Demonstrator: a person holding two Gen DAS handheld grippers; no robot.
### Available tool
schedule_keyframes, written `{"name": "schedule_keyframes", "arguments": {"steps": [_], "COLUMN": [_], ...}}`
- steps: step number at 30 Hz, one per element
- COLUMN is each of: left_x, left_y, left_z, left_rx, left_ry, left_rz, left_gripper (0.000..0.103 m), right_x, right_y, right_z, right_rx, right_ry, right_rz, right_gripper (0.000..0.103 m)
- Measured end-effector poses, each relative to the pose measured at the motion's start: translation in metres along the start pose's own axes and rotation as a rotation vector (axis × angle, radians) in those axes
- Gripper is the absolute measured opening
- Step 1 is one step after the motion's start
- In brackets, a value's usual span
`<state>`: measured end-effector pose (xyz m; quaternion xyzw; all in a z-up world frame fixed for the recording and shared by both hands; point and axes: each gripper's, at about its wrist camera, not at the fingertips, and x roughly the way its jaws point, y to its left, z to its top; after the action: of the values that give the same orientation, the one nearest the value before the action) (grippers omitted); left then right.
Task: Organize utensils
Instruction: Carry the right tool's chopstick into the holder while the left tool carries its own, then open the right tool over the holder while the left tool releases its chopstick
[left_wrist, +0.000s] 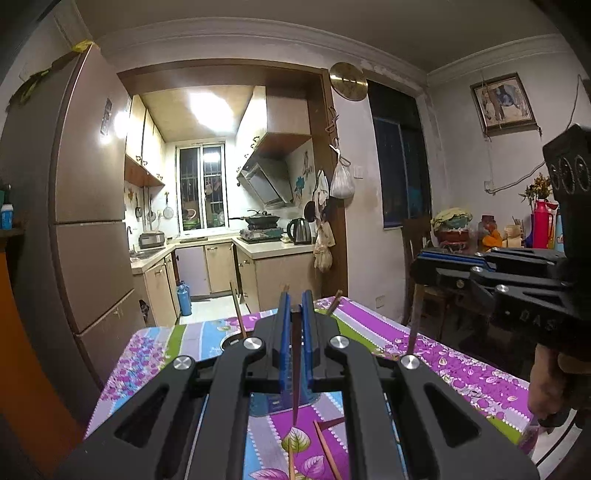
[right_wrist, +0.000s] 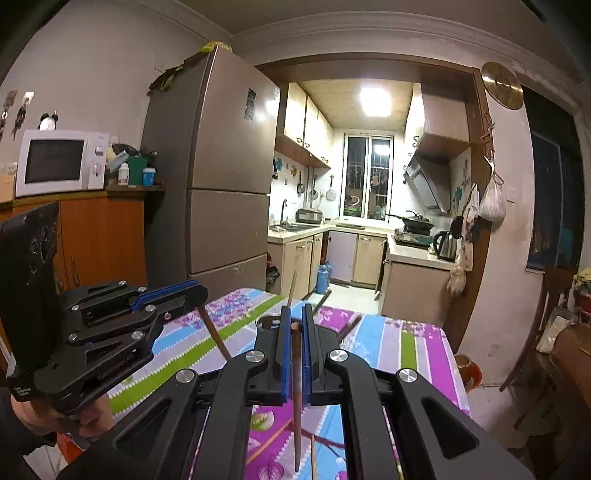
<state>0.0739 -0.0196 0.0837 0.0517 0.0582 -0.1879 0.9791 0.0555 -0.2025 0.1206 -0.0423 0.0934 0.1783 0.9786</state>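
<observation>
- Left gripper (left_wrist: 295, 299), centre of the left view: blue pads closed on a dark chopstick (left_wrist: 296, 369) that hangs down between them, tip low over the tablecloth (left_wrist: 461, 369).
- Right gripper (right_wrist: 295, 314), centre of the right view: pads likewise clamped on a brown chopstick (right_wrist: 296, 391), hanging near upright with its blunt end showing at the fingertips.
- Seen from the left view at right edge: the right gripper's body, its chopstick slanting down to lower centre-right.
- Seen from the right view at left edge: the left gripper's body held by a hand (right_wrist: 55, 417) at lower left, its chopstick slanting down beneath the fingers.
- More chopsticks (left_wrist: 327, 448) lying on the cloth at bottom centre of the left view, below the held one.
- A few others stand upright just beyond the fingers, in a holder (right_wrist: 266, 320) mostly hidden behind the gripper.
- Behind: fridge (right_wrist: 221, 166) at upper left of the right view, kitchen doorway at centre.
</observation>
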Motion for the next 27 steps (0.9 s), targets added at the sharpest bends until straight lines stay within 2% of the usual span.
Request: {"name": "schedule_keyframes", "arguments": {"steps": [7, 18, 23, 27], "left_x": [0.001, 0.019, 0.042, 0.066], "left_y": [0.008, 0.038, 0.047, 0.053], "left_z": [0.034, 0.098, 0.114, 0.116], "left_rx": [0.022, 0.003, -0.008, -0.01], "left_ry": [0.004, -0.036, -0.052, -0.042], "left_rz": [0.019, 0.056, 0.061, 0.069], "left_gripper": [0.005, 0.005, 0.005, 0.005], "right_x": [0.003, 0.028, 0.057, 0.086], "right_y": [-0.012, -0.024, -0.035, -0.044], "right_z": [0.033, 0.109, 0.131, 0.135], "right_rx": [0.031, 0.026, 0.031, 0.047], "right_ry": [-0.063, -0.179, -0.188, -0.167], "right_rz": [0.019, 0.022, 0.001, -0.006], "right_gripper": [0.007, 0.007, 0.007, 0.007]}}
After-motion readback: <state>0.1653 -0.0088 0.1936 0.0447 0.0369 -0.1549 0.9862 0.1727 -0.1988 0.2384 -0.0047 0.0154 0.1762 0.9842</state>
